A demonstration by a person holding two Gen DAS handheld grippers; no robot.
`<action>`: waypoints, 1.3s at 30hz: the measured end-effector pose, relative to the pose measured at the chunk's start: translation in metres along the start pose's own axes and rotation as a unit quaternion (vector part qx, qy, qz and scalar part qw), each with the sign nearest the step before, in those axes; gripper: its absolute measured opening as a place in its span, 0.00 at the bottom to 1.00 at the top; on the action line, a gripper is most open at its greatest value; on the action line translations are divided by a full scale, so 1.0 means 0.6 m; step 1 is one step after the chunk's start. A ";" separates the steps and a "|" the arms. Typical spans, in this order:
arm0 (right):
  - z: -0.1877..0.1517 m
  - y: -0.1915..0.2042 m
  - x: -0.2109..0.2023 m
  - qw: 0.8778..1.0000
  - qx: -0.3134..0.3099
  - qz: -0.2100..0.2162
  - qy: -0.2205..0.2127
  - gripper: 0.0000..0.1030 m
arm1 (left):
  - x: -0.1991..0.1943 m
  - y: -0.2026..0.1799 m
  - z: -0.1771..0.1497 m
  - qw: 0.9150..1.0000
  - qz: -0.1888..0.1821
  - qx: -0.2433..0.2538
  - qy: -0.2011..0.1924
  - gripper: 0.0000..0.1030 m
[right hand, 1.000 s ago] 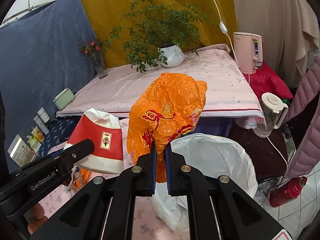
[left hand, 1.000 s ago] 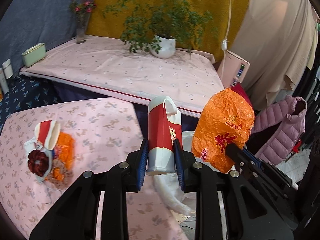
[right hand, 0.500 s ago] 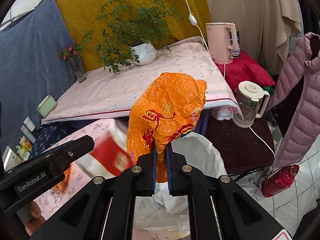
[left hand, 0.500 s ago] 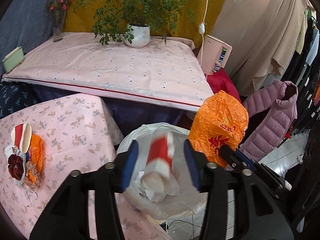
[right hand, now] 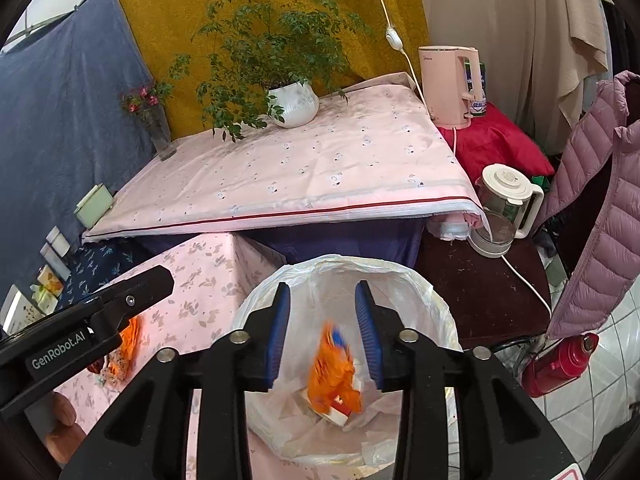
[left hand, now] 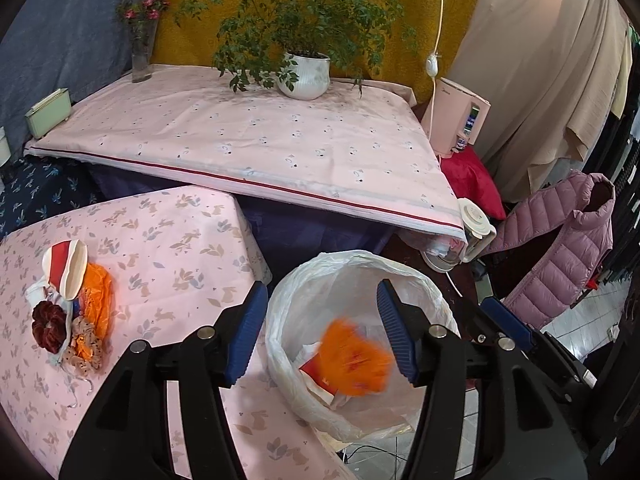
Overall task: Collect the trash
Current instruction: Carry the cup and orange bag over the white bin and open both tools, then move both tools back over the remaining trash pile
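both grippers hang over the white trash bag [left hand: 360, 280] at lower centre: left gripper [left hand: 320, 332] and right gripper [right hand: 323, 330], jaws wide apart, hold nothing. the blurred orange wrapper [right hand: 334, 376] sits inside the bag on the red carton [left hand: 316, 372]. more trash [left hand: 72, 312] lies on the table [left hand: 168, 240] at left, likely next.

The orange wrapper [right hand: 334, 376] in the bin liner [right hand: 436, 312] is motion-blurred.

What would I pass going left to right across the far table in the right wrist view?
Green box → flower vase → potted plant → pink kettle, just off the table's right end.
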State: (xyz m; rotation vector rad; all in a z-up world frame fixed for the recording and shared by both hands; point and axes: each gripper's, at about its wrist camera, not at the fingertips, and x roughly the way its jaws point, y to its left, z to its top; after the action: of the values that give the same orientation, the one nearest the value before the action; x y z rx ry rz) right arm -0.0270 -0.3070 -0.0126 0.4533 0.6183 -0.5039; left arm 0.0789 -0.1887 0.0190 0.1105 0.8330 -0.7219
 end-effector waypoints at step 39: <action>-0.040 0.172 0.012 0.995 -0.096 0.022 0.019 0.51 | -0.056 0.222 -0.051 0.991 0.071 -0.116 -0.014 0.62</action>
State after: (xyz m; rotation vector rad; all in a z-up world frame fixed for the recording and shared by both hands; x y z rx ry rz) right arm 0.0263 -0.2151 -0.0090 0.2938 0.6844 -0.3915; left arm 0.1275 -0.0581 -0.0022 -0.0482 0.8674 -0.4873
